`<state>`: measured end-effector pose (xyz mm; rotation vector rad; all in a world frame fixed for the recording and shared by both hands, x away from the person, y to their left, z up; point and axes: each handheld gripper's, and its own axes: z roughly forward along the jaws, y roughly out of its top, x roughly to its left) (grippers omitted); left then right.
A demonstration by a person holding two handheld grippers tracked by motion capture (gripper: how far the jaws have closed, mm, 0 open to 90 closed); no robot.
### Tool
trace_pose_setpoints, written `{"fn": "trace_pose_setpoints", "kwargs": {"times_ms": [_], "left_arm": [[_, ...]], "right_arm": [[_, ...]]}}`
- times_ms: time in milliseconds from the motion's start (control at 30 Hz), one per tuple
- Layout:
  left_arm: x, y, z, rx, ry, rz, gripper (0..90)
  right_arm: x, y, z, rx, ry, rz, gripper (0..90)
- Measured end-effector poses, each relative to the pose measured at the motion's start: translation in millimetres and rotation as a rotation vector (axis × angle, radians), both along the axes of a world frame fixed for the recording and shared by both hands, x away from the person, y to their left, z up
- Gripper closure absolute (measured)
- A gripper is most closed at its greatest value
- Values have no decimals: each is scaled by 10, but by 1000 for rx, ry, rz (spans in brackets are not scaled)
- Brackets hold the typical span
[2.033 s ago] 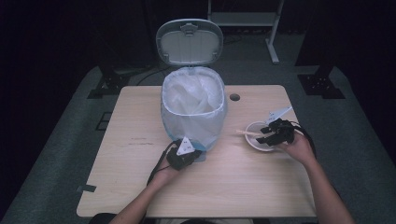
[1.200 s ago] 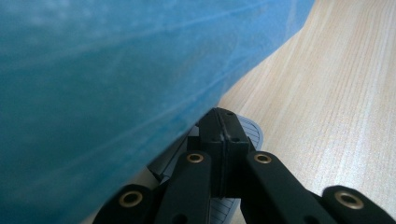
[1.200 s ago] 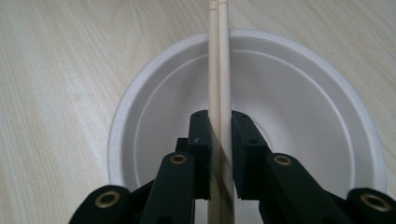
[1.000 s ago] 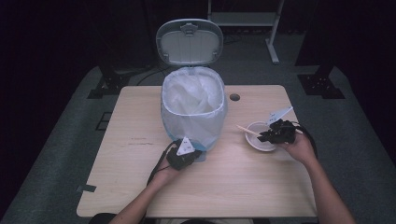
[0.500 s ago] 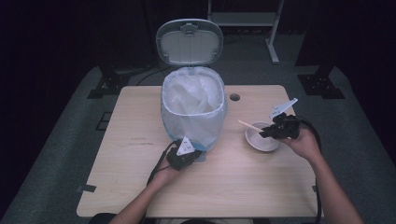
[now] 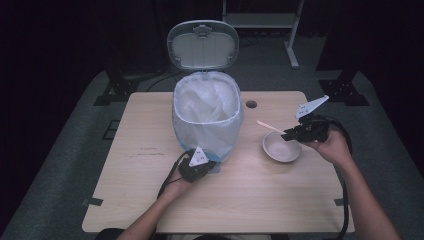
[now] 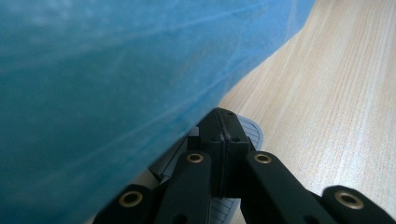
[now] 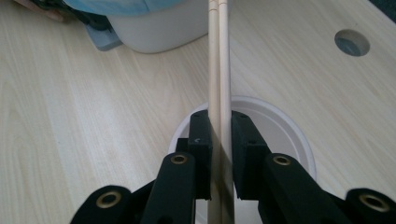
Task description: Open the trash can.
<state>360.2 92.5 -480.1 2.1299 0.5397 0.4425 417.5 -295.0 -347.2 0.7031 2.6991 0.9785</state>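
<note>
Right gripper view looks along the right gripper [image 8: 219, 154], whose pads are clenched on a pair of wooden chopsticks [image 8: 219, 60] lying side by side; the sticks run straight out from the jaws, above the white bowl [image 8: 289, 135] on the table [image 8: 84, 121]. The sticks look light, stiff and smooth, so I judge that they can roll or slide against each other; a hold near the thick end, as here, leaves a long free length that will swing with any turn of the wrist, and a grip nearer the middle would steady them. Being thin wood, they should bear a firm squeeze but not a hard sideways knock. In the high view the chopsticks [image 6: 271, 127] point toward the bin [image 6: 207, 122], apart from its rim, while the right gripper [image 6: 292, 134] hangs above the bowl [image 6: 281, 148]. At the bin's foot the left gripper [image 7: 223, 135] has its jaws pressed together with nothing between them, resting on the grey pedal [image 7: 250, 133] under the blue bag; beyond it the lid [image 6: 202, 45] stands open.
</note>
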Motion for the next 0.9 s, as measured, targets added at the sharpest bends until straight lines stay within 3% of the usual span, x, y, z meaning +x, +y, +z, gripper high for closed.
{"fn": "trace_pose_setpoints", "kwargs": {"times_ms": [133, 900], "left_arm": [[-5, 1, 0, 1, 14, 2, 900], [-7, 0, 2, 12, -1, -4, 900]], "right_arm": [[-25, -10, 109, 0, -8, 11, 792], [-127, 58, 719, -17, -55, 63, 792]]}}
